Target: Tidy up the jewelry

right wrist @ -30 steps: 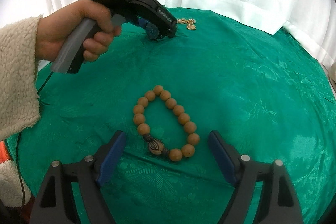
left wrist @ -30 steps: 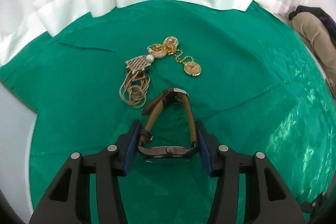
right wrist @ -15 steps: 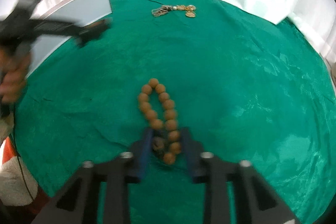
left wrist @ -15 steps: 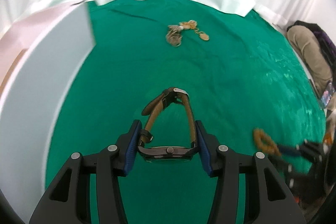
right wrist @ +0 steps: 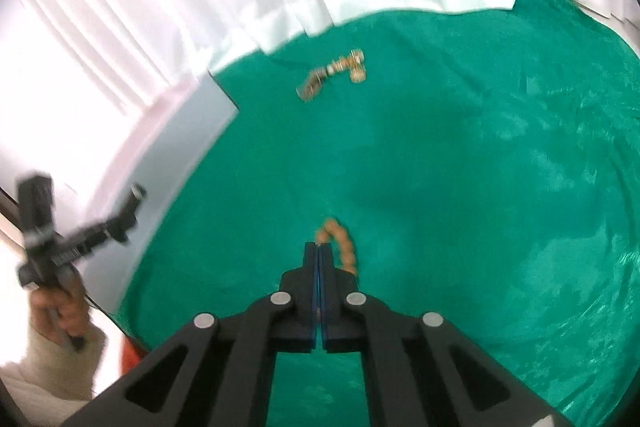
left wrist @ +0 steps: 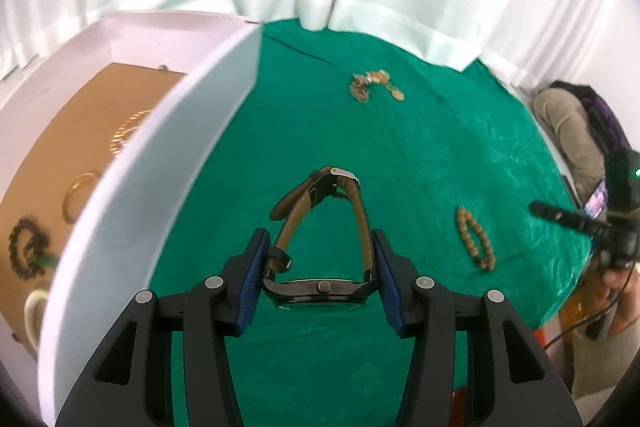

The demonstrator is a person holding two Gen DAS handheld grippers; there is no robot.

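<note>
The left claw (left wrist: pixel 318 283) pinches a wristwatch (left wrist: pixel 320 289) by the sides of its dark case, both blue pads pressed against it, with the brown leather strap looped out ahead of the fingertips. The relation that matters is sideways: the white jewelry box (left wrist: pixel 132 195) stands just to the left of this claw, its near wall rising between the watch and the tan floor inside, where a dark bead bracelet (left wrist: pixel 26 251), a gold bangle (left wrist: pixel 78 195) and a fine gold chain (left wrist: pixel 126 133) already lie. So the watch likely has to travel left and over that wall, and the left hand is clearly the nearer one to the box. The right claw (right wrist: pixel 319 255) has just been closing and now stands pressed together; the wooden bead bracelet (right wrist: pixel 340 243) curls out right beside its tips, its long axis running roughly along the fingers, and appears to be caught by its cord, though blur hides the contact. Far ahead of both claws a tangle of gold necklaces (left wrist: pixel 374 87) waits on the green desk (left wrist: pixel 440 155).
</note>
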